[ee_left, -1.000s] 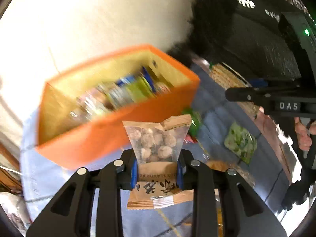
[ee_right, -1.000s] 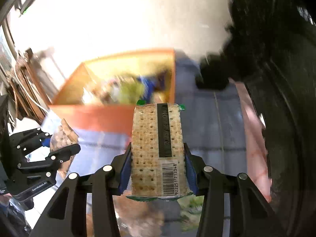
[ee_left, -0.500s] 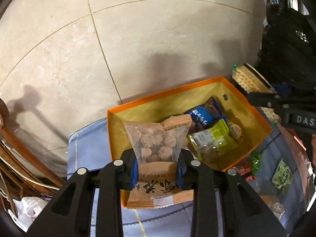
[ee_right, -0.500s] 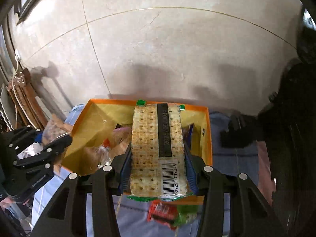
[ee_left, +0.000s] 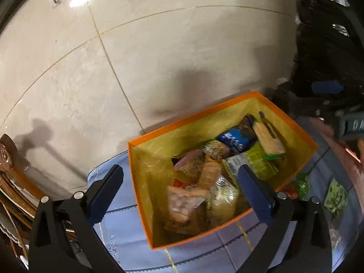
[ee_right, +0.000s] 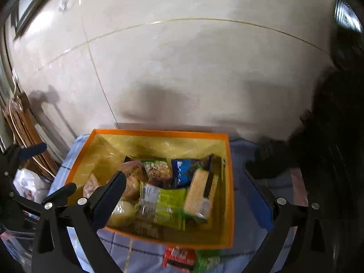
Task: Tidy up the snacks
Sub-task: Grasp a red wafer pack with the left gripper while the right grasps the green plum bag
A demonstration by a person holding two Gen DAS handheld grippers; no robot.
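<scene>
Both packets have left the grippers and now lie in the orange box [ee_left: 293,122].

Left wrist view: the left gripper [ee_left: 179,182] hangs over the box with its jaws opening, spread wide and holding nothing; the nut packet [ee_left: 182,201] lies in the box below and between the fingers.
Right wrist view: the right gripper's [ee_right: 184,183] jaws are opening too, spread and holding nothing; the cracker pack [ee_right: 201,192] leans inside the box, between the fingers and toward its right wall.

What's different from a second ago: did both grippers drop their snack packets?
Yes. The left gripper let its nut-ball packet fall into the orange box; the right gripper released its cracker pack there too. Both jaws are opening, nothing between them. The box stays on the blue cloth, loose packets beside it.
</scene>
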